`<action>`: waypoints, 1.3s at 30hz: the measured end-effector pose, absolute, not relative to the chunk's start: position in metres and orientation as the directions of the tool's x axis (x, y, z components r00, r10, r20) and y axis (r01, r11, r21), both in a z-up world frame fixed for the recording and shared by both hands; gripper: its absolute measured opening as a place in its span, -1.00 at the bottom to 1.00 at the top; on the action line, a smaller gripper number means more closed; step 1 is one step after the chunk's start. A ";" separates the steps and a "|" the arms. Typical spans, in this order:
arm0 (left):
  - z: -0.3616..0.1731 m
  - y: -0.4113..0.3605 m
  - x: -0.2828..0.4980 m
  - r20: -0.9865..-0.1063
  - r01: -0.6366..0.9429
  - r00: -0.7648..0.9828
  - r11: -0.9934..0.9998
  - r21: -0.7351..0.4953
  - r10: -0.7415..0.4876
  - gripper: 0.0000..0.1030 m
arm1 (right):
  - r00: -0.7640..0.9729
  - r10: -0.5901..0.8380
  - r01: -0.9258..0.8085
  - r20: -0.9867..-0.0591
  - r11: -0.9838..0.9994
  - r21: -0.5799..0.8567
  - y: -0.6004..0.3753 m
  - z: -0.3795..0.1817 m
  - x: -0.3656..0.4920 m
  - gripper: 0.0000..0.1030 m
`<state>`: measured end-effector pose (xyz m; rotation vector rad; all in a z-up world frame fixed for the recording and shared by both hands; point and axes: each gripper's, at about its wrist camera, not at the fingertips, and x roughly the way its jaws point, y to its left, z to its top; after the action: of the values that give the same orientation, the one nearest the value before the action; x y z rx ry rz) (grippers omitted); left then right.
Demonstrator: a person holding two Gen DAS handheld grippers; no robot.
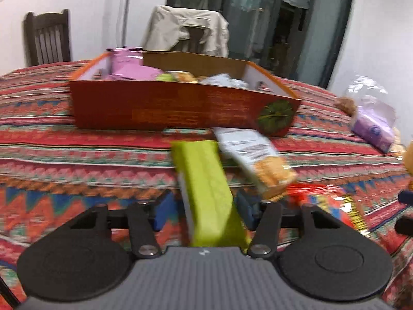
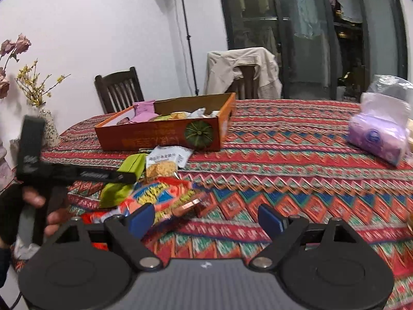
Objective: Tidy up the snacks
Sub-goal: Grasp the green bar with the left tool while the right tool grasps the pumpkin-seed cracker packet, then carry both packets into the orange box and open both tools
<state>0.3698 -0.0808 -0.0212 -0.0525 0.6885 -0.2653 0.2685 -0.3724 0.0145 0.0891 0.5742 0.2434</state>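
While the left gripper (image 1: 204, 206) has its jaws closed narrow on a green box (image 1: 206, 193), that box runs lengthwise straight ahead between the blue pads, its far end pointing toward the orange cardboard tray (image 1: 180, 106); its near end is hidden behind the gripper body. Just right of the jaws lies one white cracker packet (image 1: 255, 157), angled with its far end against the tray's front wall. Further right, one red noodle packet (image 1: 322, 201) is blurred and partly cut off by the right finger. Inside the tray, a pink packet (image 1: 131, 67) and several other snacks are too smeared to count.

From the right wrist view, the left gripper (image 2: 126, 178) sits at the left with the green box (image 2: 124, 180) in it. The right gripper (image 2: 206, 222) has jaws wide and empty above the patterned surface (image 2: 284, 180), the red noodle packet (image 2: 160, 193) just ahead of its left pad. Well to the right rests one purple tissue pack (image 2: 376, 137).
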 end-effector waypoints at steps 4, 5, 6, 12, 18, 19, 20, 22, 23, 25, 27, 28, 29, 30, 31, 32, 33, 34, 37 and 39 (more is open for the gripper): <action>-0.020 -0.059 0.376 -0.617 0.217 0.747 0.968 -0.127 -0.248 0.09 | 0.791 0.308 -0.280 -0.528 0.951 0.135 -0.346 0.015 0.302 0.68; -0.020 -0.057 0.379 -0.613 0.224 0.747 0.966 -0.130 -0.256 0.11 | 0.786 0.326 -0.304 -0.525 0.944 0.131 -0.337 0.015 0.313 0.67; -0.020 -0.056 0.383 -0.612 0.234 0.746 0.963 -0.130 -0.264 0.12 | 0.778 0.346 -0.327 -0.524 0.936 0.132 -0.328 0.015 0.325 0.67; -0.023 -0.067 0.386 -0.593 0.326 0.742 0.941 -0.088 -0.312 -0.23 | 0.738 0.362 -0.379 -0.570 0.921 0.093 -0.279 0.006 0.391 0.54; -0.020 -0.045 0.373 -0.565 0.317 0.755 0.939 -0.132 -0.334 -0.32 | 0.692 0.318 -0.364 -0.648 0.929 0.068 -0.261 -0.010 0.423 0.17; -0.018 -0.039 0.369 -0.557 0.312 0.759 0.939 -0.141 -0.336 -0.32 | 0.685 0.315 -0.363 -0.657 0.929 0.068 -0.259 -0.012 0.425 0.02; -0.016 -0.034 0.366 -0.553 0.306 0.763 0.941 -0.147 -0.335 -0.32 | 0.684 0.316 -0.361 -0.658 0.930 0.071 -0.259 -0.012 0.426 0.01; -0.011 -0.025 0.357 -0.542 0.288 0.775 0.945 -0.154 -0.324 -0.33 | 0.685 0.317 -0.360 -0.656 0.930 0.073 -0.258 -0.012 0.426 -0.05; -0.008 -0.021 0.353 -0.537 0.280 0.781 0.947 -0.156 -0.319 -0.33 | 0.687 0.316 -0.361 -0.655 0.930 0.071 -0.256 -0.012 0.426 -0.09; -0.001 -0.013 0.343 -0.520 0.265 0.796 0.951 -0.158 -0.308 -0.33 | 0.704 0.318 -0.361 -0.634 0.930 0.066 -0.254 -0.008 0.422 -0.13; 0.005 -0.008 0.334 -0.508 0.256 0.807 0.954 -0.157 -0.300 -0.33 | 0.727 0.336 -0.371 -0.598 0.926 0.070 -0.253 0.002 0.413 -0.13; 0.008 -0.006 0.329 -0.503 0.252 0.812 0.955 -0.156 -0.297 -0.32 | 0.743 0.345 -0.375 -0.574 0.924 0.070 -0.252 0.008 0.407 -0.13; 0.011 -0.005 0.324 -0.497 0.248 0.817 0.956 -0.154 -0.292 -0.32 | 0.757 0.350 -0.378 -0.552 0.923 0.067 -0.252 0.015 0.401 -0.13; 0.014 -0.004 0.319 -0.492 0.246 0.821 0.957 -0.153 -0.290 -0.33 | 0.773 0.349 -0.375 -0.530 0.925 0.062 -0.252 0.021 0.394 -0.13; 0.016 -0.003 0.314 -0.488 0.246 0.823 0.957 -0.153 -0.290 -0.33 | 0.789 0.347 -0.371 -0.507 0.927 0.058 -0.253 0.028 0.386 -0.13; 0.019 -0.003 0.309 -0.483 0.246 0.827 0.957 -0.152 -0.289 -0.32 | 0.798 0.349 -0.369 -0.492 0.927 0.059 -0.253 0.033 0.381 -0.13; 0.022 -0.004 0.304 -0.477 0.248 0.829 0.957 -0.151 -0.290 -0.32 | 0.804 0.353 -0.369 -0.478 0.927 0.064 -0.256 0.040 0.373 -0.13; 0.024 -0.004 0.300 -0.473 0.251 0.831 0.956 -0.151 -0.293 -0.32 | 0.811 0.359 -0.370 -0.463 0.926 0.070 -0.258 0.045 0.364 -0.13; 0.032 -0.009 0.290 -0.460 0.264 0.834 0.953 -0.151 -0.304 -0.32 | 0.815 0.369 -0.373 -0.448 0.924 0.083 -0.266 0.056 0.340 -0.13; 0.036 -0.014 0.285 -0.451 0.271 0.838 0.951 -0.146 -0.308 -0.32 | 0.814 0.367 -0.372 -0.450 0.925 0.081 -0.271 0.058 0.326 -0.13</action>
<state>0.2850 -0.0135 0.0361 -0.0777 0.4899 -0.3067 0.3260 -0.2705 0.0576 -0.0109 0.4782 0.3942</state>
